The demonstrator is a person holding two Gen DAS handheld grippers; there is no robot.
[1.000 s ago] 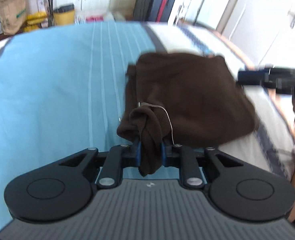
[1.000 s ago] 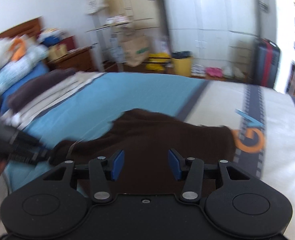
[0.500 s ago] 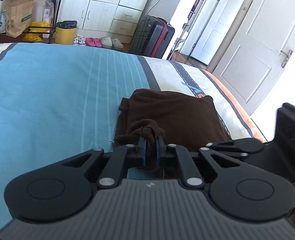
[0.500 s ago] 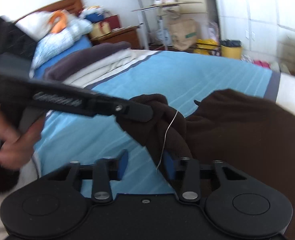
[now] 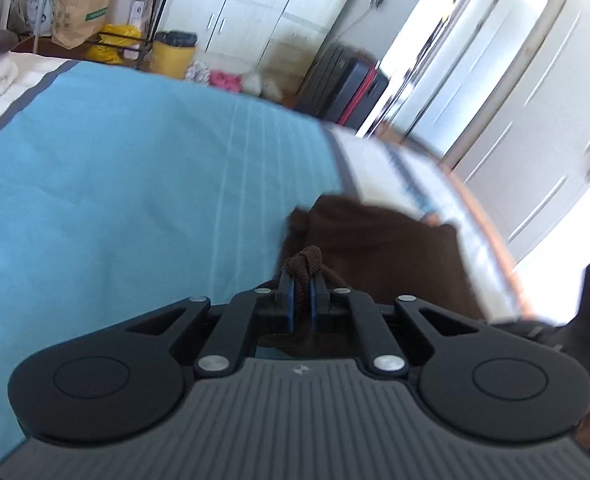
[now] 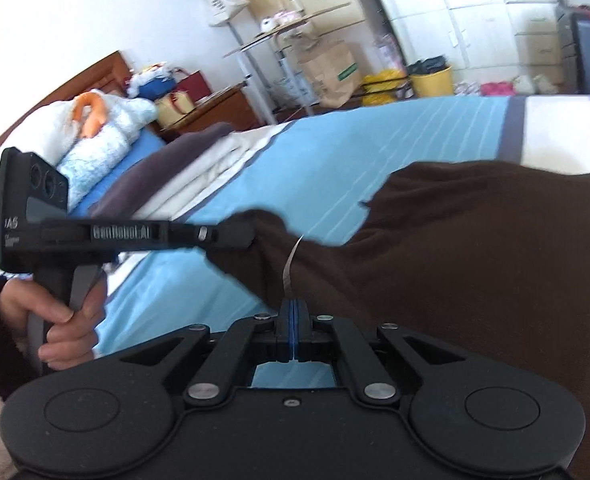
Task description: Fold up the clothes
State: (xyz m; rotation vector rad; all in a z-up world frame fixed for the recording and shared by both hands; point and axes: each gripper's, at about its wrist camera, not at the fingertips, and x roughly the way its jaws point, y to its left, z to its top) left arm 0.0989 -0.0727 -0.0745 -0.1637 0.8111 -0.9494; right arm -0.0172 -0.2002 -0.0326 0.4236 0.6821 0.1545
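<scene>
One brown garment (image 6: 475, 264) lies on the bed (image 6: 375, 152), over the blue stretch of the cover and near its grey and white stripes. A bunched corner of it is raised off the cover. The left claw (image 5: 303, 300) is clamped on that bunched corner, brown knit squeezed between its blue pads (image 5: 291, 304). In the right wrist view the same claw (image 6: 239, 236) reaches in from the left, and the words "GenRobot.AI" can be read in pale letters along its side. A hand (image 6: 67, 316) with a dark fuzzy cuff grips its handle.

The right claw (image 6: 292, 320) has just been closing; its jaws now stand together on a thin pale tag or ribbon (image 6: 291, 264) that hangs from the garment's edge. Whether any brown cloth is also caught cannot be told.

Farther up the bed sit a dark folded piece (image 6: 163, 176) and a cream one (image 6: 223, 164) beside it, two in all. Beyond the bed stand one yellow bin (image 6: 431, 78), one brown paper bag (image 6: 335, 72) with a green label too blurred to read, and one dark suitcase (image 6: 587, 56) with a red stripe.
</scene>
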